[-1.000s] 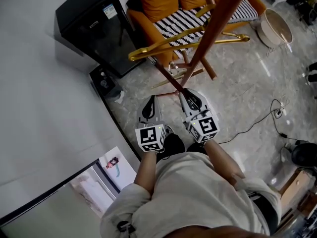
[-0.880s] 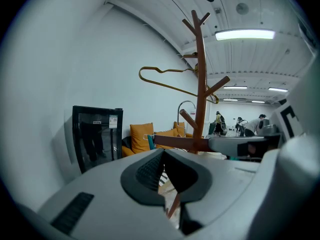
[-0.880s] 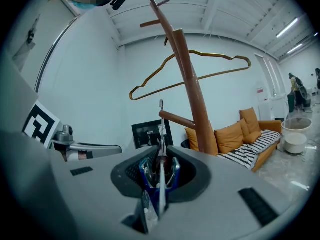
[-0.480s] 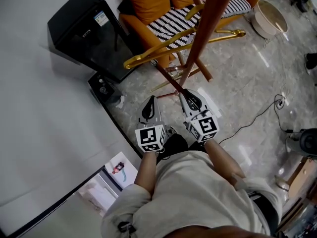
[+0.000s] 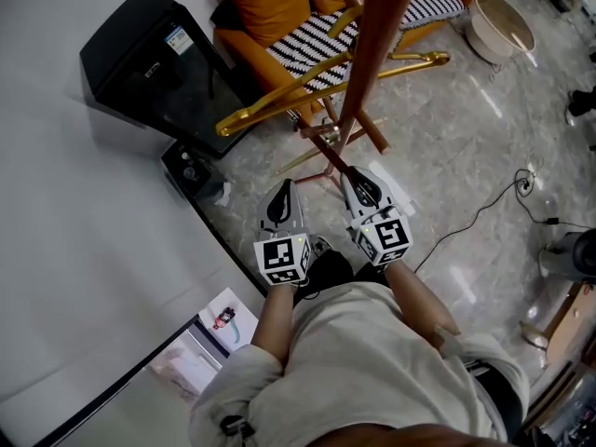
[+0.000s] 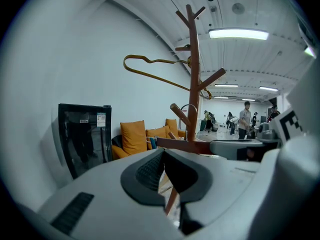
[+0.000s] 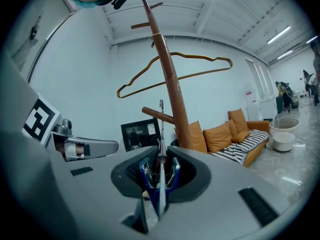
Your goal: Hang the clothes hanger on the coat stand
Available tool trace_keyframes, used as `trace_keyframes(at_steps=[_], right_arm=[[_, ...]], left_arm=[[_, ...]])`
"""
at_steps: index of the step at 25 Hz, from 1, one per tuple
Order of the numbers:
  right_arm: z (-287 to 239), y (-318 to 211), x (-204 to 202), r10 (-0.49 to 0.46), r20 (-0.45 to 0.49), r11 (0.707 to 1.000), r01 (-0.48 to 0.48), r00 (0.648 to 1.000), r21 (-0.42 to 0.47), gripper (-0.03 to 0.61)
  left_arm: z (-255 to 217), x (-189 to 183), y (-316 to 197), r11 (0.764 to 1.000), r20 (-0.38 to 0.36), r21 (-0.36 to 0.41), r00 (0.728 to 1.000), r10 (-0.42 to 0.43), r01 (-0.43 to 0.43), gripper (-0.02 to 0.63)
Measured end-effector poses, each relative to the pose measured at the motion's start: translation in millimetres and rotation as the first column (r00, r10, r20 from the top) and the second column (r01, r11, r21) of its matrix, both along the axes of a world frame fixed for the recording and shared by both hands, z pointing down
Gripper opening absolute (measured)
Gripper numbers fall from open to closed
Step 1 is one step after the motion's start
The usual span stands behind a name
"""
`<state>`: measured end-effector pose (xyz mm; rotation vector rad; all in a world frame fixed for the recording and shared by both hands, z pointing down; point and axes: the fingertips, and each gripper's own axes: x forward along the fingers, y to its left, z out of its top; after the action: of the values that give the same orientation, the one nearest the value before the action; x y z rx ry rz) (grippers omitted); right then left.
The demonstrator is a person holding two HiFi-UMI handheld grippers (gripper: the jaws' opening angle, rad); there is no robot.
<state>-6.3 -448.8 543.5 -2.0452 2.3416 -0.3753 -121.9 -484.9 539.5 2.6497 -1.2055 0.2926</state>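
Note:
The brown wooden coat stand (image 5: 372, 54) rises in front of me. A gold clothes hanger (image 5: 307, 74) hangs from one of its upper pegs, also seen high up in the left gripper view as the hanger (image 6: 160, 76) and in the right gripper view as the hanger (image 7: 175, 74). My right gripper (image 5: 352, 173) is shut on a thin dark-red rod (image 5: 326, 152). That rod (image 7: 160, 134) ends in a small metal hook beside the stand's pole (image 7: 172, 99), well below the hanger. My left gripper (image 5: 284, 186) sits beside it, shut on nothing.
A black glass-door cabinet (image 5: 149, 59) stands at the left against the white wall, with a small black box (image 5: 191, 166) on the floor by it. Behind the stand is an orange sofa (image 5: 270, 3). A white basin (image 5: 498, 26) and a cable (image 5: 494, 208) lie on the floor at the right.
The head view has drifted, so the stand, hanger and cabinet sit a little further left and up. Both grippers keep their place and the right one still holds the rod.

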Motion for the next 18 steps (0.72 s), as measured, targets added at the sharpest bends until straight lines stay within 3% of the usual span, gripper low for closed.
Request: trace_keyframes(at_steps=[18], right_arm=[[27.8, 4.2, 15.9, 0.022, 0.003, 0.999, -0.022, 1.0, -0.039, 0.054]], left_arm=[[1.4, 3.0, 8.7, 1.0, 0.009, -0.003, 1.0, -0.01, 0.01, 0.011]])
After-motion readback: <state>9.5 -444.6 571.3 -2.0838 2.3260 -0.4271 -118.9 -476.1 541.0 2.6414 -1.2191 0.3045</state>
